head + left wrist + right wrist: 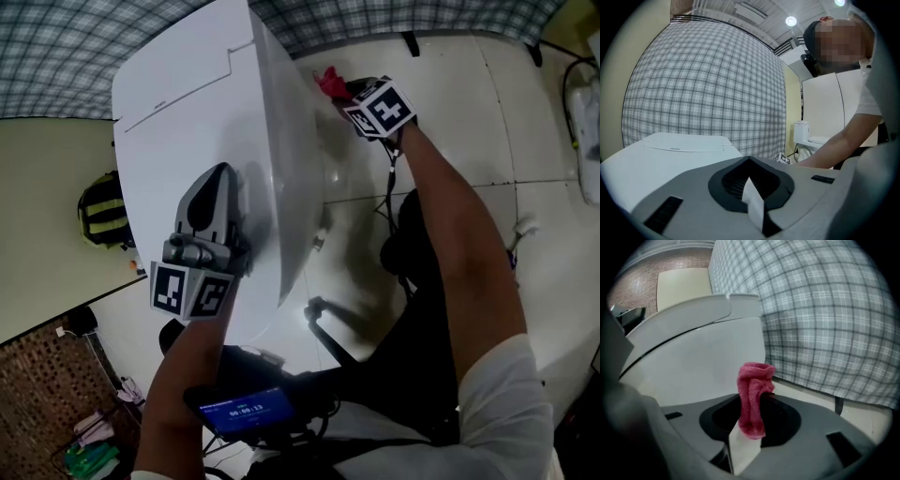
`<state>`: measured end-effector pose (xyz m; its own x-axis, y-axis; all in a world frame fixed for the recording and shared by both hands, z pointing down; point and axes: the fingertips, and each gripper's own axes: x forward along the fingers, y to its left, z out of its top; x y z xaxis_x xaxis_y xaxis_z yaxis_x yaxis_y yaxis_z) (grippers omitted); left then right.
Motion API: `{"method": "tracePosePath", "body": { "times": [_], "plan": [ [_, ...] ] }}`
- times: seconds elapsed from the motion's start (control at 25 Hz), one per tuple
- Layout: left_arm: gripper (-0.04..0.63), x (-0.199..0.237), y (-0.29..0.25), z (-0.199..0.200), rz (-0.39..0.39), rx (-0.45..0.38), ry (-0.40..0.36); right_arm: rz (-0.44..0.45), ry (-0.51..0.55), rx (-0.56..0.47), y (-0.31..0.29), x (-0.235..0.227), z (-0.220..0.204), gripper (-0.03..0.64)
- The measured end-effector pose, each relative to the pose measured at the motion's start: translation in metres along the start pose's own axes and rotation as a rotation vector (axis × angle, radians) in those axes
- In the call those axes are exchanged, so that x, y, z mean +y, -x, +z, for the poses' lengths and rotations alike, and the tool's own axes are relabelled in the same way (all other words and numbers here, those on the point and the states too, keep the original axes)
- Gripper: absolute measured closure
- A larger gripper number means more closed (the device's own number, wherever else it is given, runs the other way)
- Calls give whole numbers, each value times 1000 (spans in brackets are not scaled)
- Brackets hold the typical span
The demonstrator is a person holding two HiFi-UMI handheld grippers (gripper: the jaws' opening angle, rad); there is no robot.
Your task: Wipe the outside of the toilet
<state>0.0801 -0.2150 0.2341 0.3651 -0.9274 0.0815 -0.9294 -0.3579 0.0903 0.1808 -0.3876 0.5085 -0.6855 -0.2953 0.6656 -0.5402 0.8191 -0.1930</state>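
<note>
Pale floor tiles (469, 122) and a grey plaid backdrop (375, 23) surround a white toilet (216, 122), which fills the middle of the head view, its long body running from near to far. The left gripper (221, 178) lies over the toilet's near top surface, pointing toward the far end. Its fingers are pressed together with nothing between them, and whether it rests on the top or hangs just above it cannot be told. The right gripper (345, 91) reaches to the far right of the toilet, its fingers pinching a folded red cloth (328, 82) that sticks out beyond the fingertips. In the right gripper view the cloth (752, 399) stands upright between the fingers, and the toilet's smooth side wall (693, 357) spreads ahead and to the left of it, very close. Actual contact cannot be judged. The right hand is the nearer one to this outer wall, so a wipe would likely run the cloth leftward onto the wall and along the toilet's length, while the left hand stays on top.
</note>
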Motion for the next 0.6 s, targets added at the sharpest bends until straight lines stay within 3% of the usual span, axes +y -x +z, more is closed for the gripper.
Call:
{"method": "tracePosePath", "body": {
  "times": [0.2,0.6],
  "plan": [
    [595,-2,-1,1,-3,-6,7,-45,-62,-90,-15,-24,28,499],
    [595,-2,0,3,-4,-8,13,-63,-141,-143,-43,-31,53,499]
  ]
}}
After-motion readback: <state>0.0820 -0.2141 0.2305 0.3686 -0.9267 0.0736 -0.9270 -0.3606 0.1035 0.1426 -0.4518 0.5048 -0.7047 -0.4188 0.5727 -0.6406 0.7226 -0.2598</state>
